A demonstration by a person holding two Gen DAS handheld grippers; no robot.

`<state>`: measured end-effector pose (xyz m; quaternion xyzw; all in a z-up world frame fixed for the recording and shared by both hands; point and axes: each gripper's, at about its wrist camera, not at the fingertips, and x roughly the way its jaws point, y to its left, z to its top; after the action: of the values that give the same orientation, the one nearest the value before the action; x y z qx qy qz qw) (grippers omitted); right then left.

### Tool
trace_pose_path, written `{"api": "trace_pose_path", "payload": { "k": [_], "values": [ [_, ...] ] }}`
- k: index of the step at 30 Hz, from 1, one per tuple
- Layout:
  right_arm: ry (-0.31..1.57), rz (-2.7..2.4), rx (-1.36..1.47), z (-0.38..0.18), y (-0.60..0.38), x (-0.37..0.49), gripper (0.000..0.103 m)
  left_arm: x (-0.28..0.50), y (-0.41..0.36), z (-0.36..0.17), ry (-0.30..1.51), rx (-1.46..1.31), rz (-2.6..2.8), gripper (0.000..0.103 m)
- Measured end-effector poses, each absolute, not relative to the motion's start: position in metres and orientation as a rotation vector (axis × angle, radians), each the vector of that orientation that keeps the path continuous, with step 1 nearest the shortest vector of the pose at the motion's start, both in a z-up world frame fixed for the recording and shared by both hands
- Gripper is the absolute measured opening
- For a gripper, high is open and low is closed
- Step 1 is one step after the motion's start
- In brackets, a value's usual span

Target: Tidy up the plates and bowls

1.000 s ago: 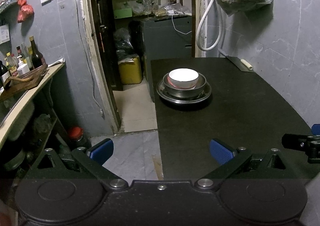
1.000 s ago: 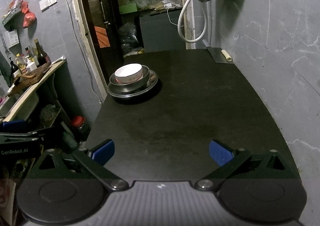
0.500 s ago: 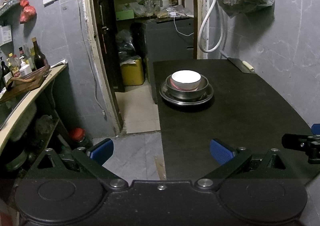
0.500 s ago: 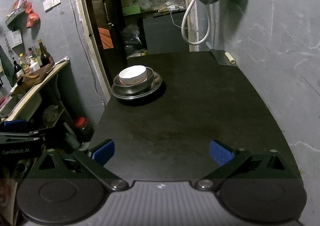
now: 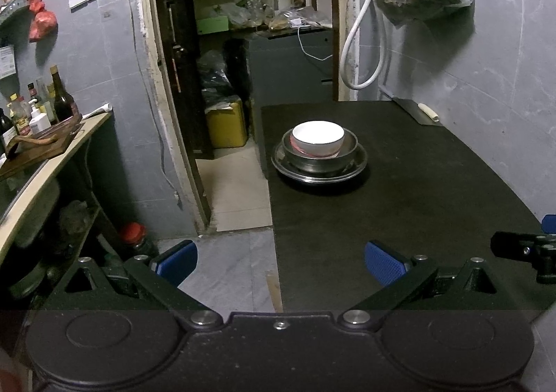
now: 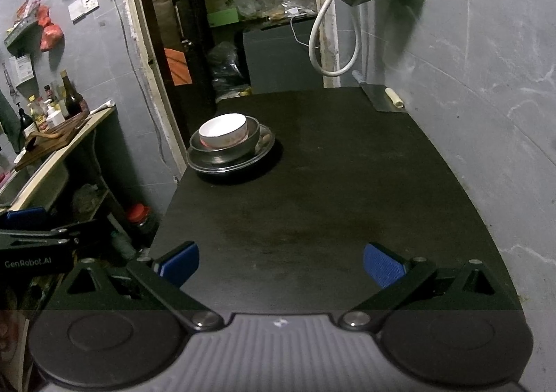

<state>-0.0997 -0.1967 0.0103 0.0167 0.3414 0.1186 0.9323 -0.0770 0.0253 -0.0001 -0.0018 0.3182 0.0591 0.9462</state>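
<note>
White ceramic bowl nests in a steel bowl on a steel plate, far-left on the dark worktop. Left tongs and right tongs hang near, both spread apart and empty. Stacking appears complete; any further lift should grip a rim squarely.

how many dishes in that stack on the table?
3 visible, nested on the black table: white bowl on top, inside a metal bowl, on a metal plate. More could be hidden beneath.
</note>
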Motion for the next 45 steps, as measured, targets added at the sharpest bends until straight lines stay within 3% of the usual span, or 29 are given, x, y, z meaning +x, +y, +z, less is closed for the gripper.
{"api": "trace_pose_path", "payload": {
  "k": [45],
  "values": [
    [0.717, 0.220, 0.042, 0.009, -0.195, -0.095, 0.103, -0.064, 0.027, -0.006, 0.679, 0.024, 0.123, 0.102]
  ]
}}
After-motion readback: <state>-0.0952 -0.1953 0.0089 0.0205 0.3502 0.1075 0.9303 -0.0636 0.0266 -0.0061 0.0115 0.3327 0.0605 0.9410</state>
